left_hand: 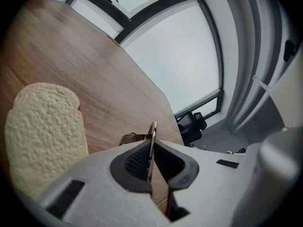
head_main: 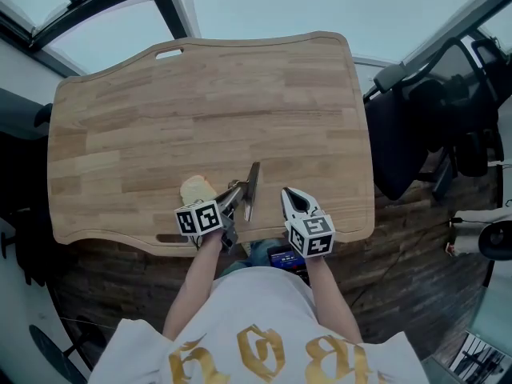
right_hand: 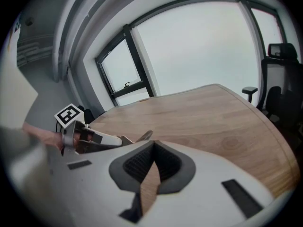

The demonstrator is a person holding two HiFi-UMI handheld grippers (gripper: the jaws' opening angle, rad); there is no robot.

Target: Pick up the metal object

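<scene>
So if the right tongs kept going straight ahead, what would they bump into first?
Probably just the bare wooden table; nothing stands in front of the right tongs. The metal object is off to their left.

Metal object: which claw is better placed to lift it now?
Left. The left claw is shut on the metal object, gripping its thin edge; the right claw sits closed and empty beside it.

The bread slice (head_main: 198, 189) lay on the bench (head_main: 200, 102) near its front edge, the metal object (head_main: 252, 186) just right of it.
</scene>
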